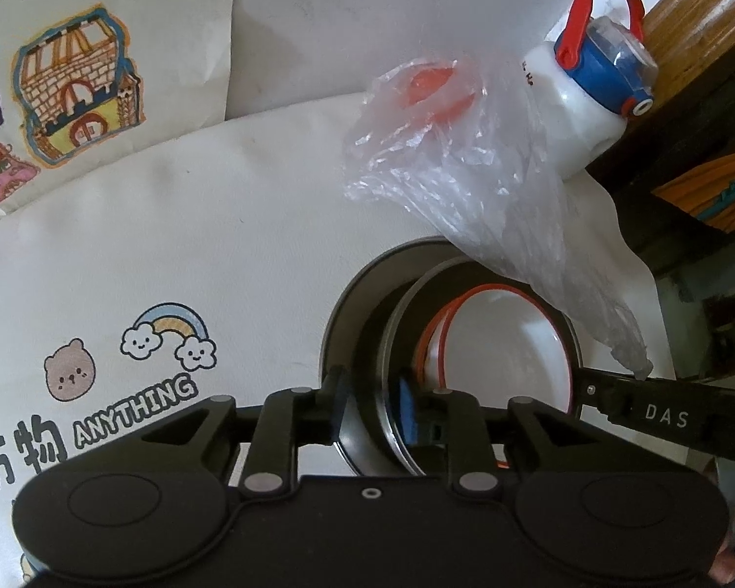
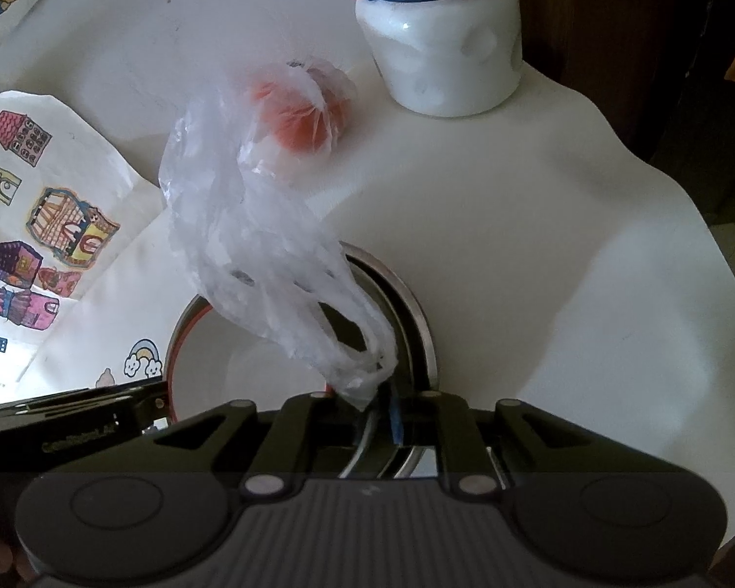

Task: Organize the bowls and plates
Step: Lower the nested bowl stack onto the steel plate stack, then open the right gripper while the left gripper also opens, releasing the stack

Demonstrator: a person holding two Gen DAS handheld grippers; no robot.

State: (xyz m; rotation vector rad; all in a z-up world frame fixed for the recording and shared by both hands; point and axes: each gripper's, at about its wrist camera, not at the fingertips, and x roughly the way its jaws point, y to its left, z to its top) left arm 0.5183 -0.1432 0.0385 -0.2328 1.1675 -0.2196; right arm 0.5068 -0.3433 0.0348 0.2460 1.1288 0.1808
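White cloth (image 1: 250,225); your left gripper (image 1: 375,409) clamps the steel plate rim (image 1: 392,343), right gripper (image 2: 375,414) pinches the plastic bag (image 2: 250,225), lower centre. Stacking looks nearly done.

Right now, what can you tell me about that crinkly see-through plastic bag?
The thin, clear, crumpled plastic bag looks like soft film, creased all over. Its round end rests on the white table and holds something orange-red, too blurred to name, near the white bottle with a blue and red lid. From there it stretches over the stacked metal plates with the red-rimmed white bowl. Its twisted end reaches the right tool, which seems to pinch it, though the contact is partly hidden.
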